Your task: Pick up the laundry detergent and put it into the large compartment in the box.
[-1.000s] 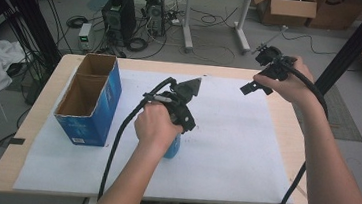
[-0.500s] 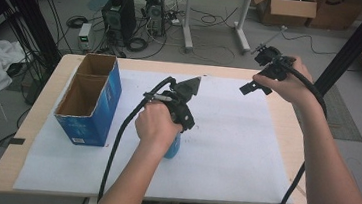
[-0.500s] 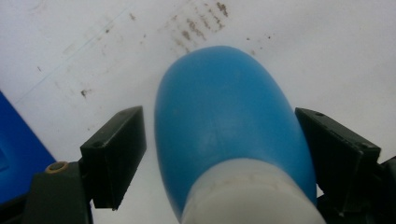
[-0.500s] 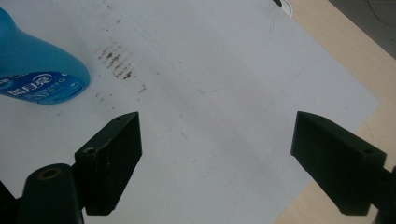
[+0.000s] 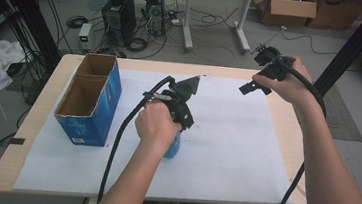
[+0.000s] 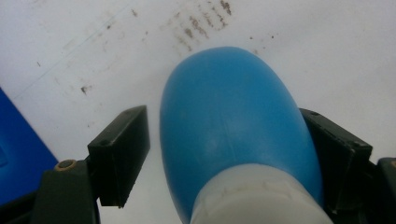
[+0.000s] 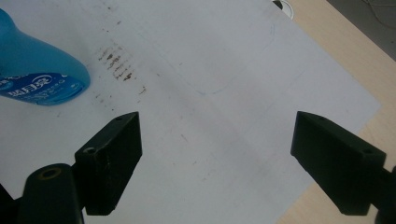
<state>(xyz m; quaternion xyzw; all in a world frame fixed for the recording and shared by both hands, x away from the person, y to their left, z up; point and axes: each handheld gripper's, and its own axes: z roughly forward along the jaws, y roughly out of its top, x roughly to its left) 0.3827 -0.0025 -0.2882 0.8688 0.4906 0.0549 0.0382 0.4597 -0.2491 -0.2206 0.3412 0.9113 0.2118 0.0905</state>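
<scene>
A blue bottle (image 5: 172,149) with a white neck stands on the white sheet near the table's middle. My left gripper (image 5: 176,134) points down over it, held in the left hand. In the left gripper view the bottle (image 6: 233,121) sits between the two black jaws. These jaws have just been closing: the right one lies against the bottle and a narrow gap remains at the left one. My right gripper (image 5: 249,88) hovers over the far right of the sheet. Its jaws (image 7: 217,149) stand wide apart with nothing between them, and the bottle (image 7: 37,74) shows at that view's upper left.
An open blue cardboard box (image 5: 91,101) stands on the left of the table. The white sheet (image 5: 244,153) covers most of the wooden tabletop (image 5: 288,117) and bears brown smudges near the bottle. Cables trail from both grippers toward the front edge.
</scene>
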